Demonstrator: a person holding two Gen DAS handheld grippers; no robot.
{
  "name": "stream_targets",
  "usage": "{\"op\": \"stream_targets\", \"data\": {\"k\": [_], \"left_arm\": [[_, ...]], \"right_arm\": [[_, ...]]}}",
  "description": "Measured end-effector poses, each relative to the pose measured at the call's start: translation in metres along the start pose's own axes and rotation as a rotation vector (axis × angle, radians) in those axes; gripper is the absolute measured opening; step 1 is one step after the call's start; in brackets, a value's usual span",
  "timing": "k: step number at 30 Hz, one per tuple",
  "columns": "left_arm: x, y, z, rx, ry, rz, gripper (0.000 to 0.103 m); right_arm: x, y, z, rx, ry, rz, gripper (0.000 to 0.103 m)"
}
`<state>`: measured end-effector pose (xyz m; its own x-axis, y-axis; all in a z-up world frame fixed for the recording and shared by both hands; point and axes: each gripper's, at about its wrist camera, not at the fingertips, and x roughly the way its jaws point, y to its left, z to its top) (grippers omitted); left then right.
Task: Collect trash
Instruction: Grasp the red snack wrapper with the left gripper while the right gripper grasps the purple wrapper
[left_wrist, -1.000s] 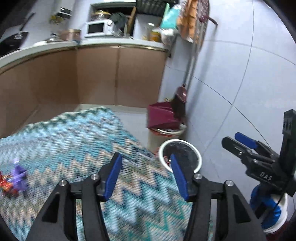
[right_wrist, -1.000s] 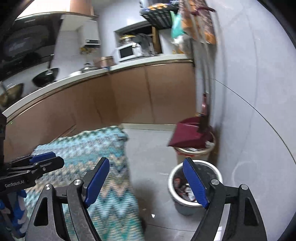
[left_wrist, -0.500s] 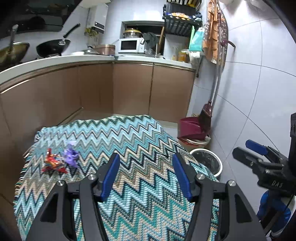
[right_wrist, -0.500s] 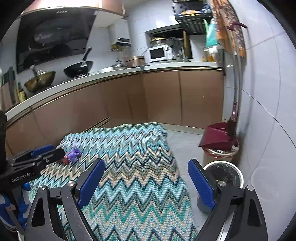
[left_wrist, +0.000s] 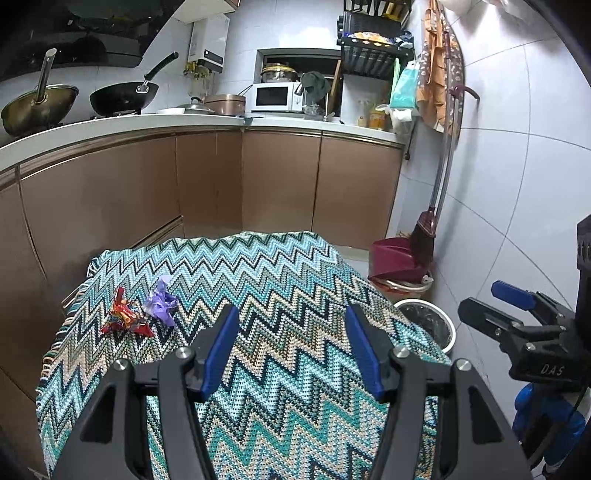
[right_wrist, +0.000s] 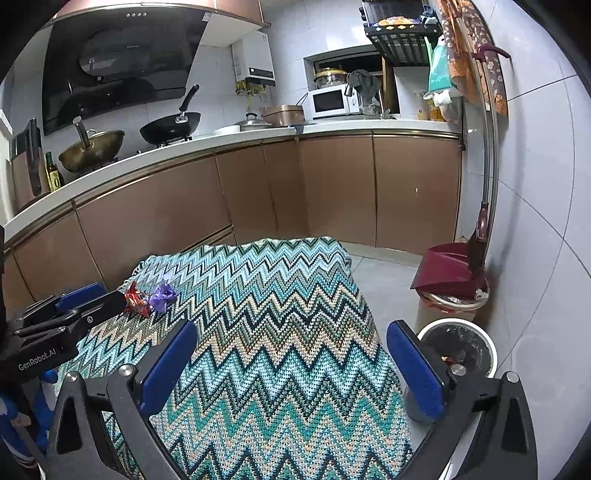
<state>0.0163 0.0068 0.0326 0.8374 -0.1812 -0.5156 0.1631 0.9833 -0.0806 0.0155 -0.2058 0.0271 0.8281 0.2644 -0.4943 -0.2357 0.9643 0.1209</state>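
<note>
1. The left gripper (left_wrist: 291, 345) has two black fingers (left_wrist: 221, 347) faced with smooth blue pads; they stand apart with nothing between them, hanging above the cloth and tilted downward.
2. The right gripper (right_wrist: 291, 363) has the same build; its blue-padded fingers (right_wrist: 413, 363) are opening and stand very wide, with nothing between them, also tilted downward over the cloth.
3. Both grippers point over a knitted zigzag cloth in teal, white, beige and black (left_wrist: 280, 288), a coarse weave with a fringed edge, draped over a raised surface whose own material is hidden.
4. Two pieces of trash lie on the far left part of that cloth: a crumpled red foil wrapper (left_wrist: 123, 317) and a crumpled purple wrapper (left_wrist: 160, 302), just beside each other and well apart from both pairs of fingers.
5. In the right wrist view the left gripper's tip overlaps the red wrapper in the picture; whether it touches cannot be told.
6. On the floor to the right of the cloth stands a round white-rimmed bin lined with a black bag (right_wrist: 460, 347), with some litter inside.
7. Behind it a second round bin (right_wrist: 452, 301) carries a dark red plastic dustpan (right_wrist: 445, 269), and a broom (left_wrist: 424, 236) leans on the tiled wall.
8. A white kitchen counter (right_wrist: 207, 146) over brown cabinet doors holds two woks and one white microwave.
</note>
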Motion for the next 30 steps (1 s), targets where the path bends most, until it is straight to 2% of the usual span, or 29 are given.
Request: {"op": "stream_targets", "data": {"k": [8,17,20,30], "left_arm": [[0.012,0.010,-0.007,-0.001,0.009,0.027,0.058],[0.025,0.031,-0.008,-0.019,0.008,0.022,0.058],[0.033,0.039,-0.010,-0.019,0.023,0.028,0.058],[0.064,0.088,-0.017,-0.077,0.081,0.069,0.059]], "right_arm": [[0.018,0.007,0.001,0.007,0.016,-0.002,0.103],[0.038,0.017,0.007,0.028,0.016,0.065,0.103],[0.048,0.023,0.009,0.035,0.035,0.104,0.103],[0.096,0.054,0.012,-0.021,0.111,0.128,0.103]]}}
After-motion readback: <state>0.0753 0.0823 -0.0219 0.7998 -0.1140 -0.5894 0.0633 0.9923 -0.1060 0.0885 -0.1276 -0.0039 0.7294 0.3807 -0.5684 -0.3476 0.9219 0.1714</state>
